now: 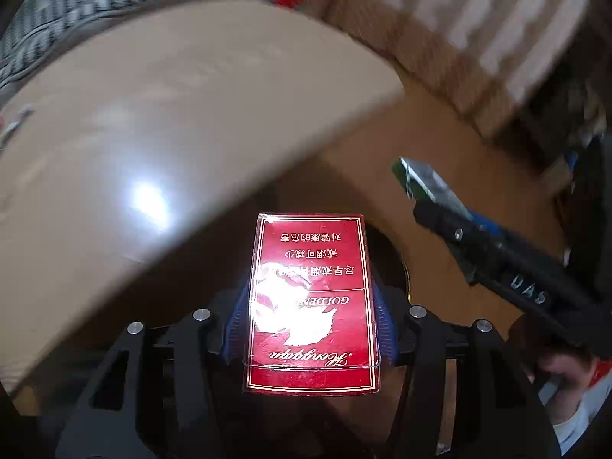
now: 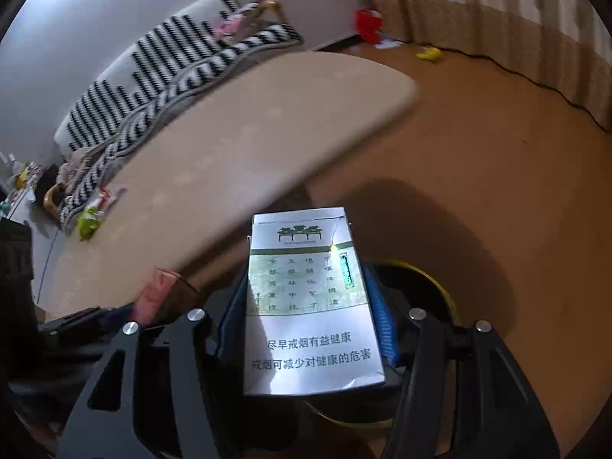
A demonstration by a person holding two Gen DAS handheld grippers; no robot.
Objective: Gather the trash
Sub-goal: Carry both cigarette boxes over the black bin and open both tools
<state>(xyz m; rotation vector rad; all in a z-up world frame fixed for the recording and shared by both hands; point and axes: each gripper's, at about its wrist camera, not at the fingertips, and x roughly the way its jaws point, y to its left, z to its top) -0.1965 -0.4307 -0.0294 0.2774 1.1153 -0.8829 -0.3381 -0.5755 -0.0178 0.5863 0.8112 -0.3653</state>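
A red cigarette pack (image 1: 311, 306) in clear wrap sits between the blue pads of my left gripper (image 1: 310, 298), which is shut on it. Under it lies the dark mouth of a round bin (image 1: 392, 264). My right gripper (image 2: 306, 306) is shut on a white and green cigarette pack (image 2: 310, 298), above the gold-rimmed bin (image 2: 432, 279). In the left wrist view the right gripper (image 1: 440, 206) comes in from the right with the green pack (image 1: 424, 179). In the right wrist view the red pack (image 2: 155, 294) shows at lower left.
A beige table (image 2: 229, 145) stands left of the bin, with crumpled wrappers (image 2: 93, 212) near its far left end. Behind it is a striped sofa (image 2: 153, 69). Curtains (image 2: 497, 19), a red thing (image 2: 367, 23) and a yellow thing (image 2: 430, 53) lie across the brown floor.
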